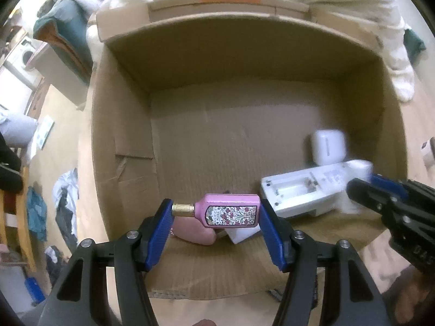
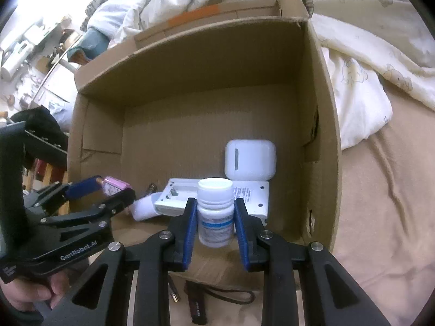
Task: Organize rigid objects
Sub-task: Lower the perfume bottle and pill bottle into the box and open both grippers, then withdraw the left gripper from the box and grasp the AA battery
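Observation:
My left gripper (image 1: 214, 212) is shut on a pink perfume bottle (image 1: 231, 211) with a gold cap, held sideways over the near part of an open cardboard box (image 1: 122, 141). It also shows in the right wrist view (image 2: 108, 187). My right gripper (image 2: 214, 214) is shut on a white pill bottle (image 2: 215, 217) with a blue label, held upright over the box's (image 2: 320, 135) near edge. In the box lie a white flat device (image 1: 304, 190) with an open battery bay and a white rounded case (image 1: 327, 146), also in the right wrist view (image 2: 250, 160).
The box sits on a bed with cream bedding (image 2: 361, 100) behind and to the right. A dark strap and small dark item (image 2: 198, 304) lie on the sheet before the box. Clothes litter the floor (image 1: 62, 201) at left.

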Demonstrator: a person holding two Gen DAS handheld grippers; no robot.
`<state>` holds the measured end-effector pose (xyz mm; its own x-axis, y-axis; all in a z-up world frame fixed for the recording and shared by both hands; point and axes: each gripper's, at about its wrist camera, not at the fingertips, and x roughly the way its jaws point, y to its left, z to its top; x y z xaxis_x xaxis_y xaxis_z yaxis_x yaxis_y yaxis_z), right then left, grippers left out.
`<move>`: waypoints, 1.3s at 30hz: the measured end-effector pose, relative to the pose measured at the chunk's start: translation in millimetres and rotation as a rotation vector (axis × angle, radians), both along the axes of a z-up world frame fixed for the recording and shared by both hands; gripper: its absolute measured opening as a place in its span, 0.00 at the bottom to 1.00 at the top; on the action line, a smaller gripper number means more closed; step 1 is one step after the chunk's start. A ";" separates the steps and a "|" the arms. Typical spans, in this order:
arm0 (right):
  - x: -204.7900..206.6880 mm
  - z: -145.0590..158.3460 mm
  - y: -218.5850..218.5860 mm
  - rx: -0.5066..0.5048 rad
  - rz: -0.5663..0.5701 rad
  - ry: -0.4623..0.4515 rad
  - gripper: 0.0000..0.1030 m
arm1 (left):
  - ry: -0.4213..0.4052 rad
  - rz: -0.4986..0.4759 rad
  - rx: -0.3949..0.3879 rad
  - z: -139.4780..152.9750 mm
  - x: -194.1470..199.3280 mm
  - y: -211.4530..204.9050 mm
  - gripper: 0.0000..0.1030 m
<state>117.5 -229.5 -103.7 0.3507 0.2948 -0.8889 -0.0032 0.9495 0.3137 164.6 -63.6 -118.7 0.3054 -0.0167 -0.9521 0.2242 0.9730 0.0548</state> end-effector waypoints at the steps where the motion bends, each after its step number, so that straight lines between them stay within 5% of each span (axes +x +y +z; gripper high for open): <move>1: -0.1 2.6 0.3 -0.012 -0.001 -0.011 0.37 | -0.006 -0.006 -0.003 2.4 -1.0 -0.6 0.58; 3: -1.2 8.5 0.5 -0.033 -0.004 -0.035 0.60 | -0.025 -0.019 -0.004 6.7 -2.5 -0.3 0.67; 4: -1.3 10.9 1.1 -0.043 -0.009 -0.049 0.63 | -0.028 -0.017 0.001 9.0 -3.5 0.4 0.76; 6: -2.8 15.2 2.3 -0.063 -0.009 -0.072 0.65 | -0.030 -0.005 -0.016 14.5 -5.6 4.4 0.78; 10: -0.2 18.8 2.5 -0.072 -0.017 -0.093 0.89 | -0.034 -0.003 -0.042 23.4 -7.9 9.6 0.83; 26: -19.9 25.6 -11.8 -0.053 -0.073 -0.083 0.90 | -0.071 0.036 -0.106 49.8 -37.1 24.0 0.84; 30: -32.3 29.7 -14.8 -0.007 -0.083 -0.074 0.90 | 0.003 0.025 -0.210 45.4 -49.1 30.7 0.84; 34: -51.0 29.6 -17.4 0.087 -0.102 -0.045 0.90 | 0.044 0.005 -0.177 30.5 -70.1 24.0 0.83; 39: -71.1 15.6 -20.0 0.165 -0.165 0.025 0.90 | 0.191 0.010 -0.158 -15.7 -88.2 10.3 0.83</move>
<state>46.4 -249.4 -88.1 0.3843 0.3778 -0.8424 0.1575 0.8723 0.4630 76.4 -53.3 -134.4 0.1213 -0.1677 -0.9783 0.2061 0.9684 -0.1405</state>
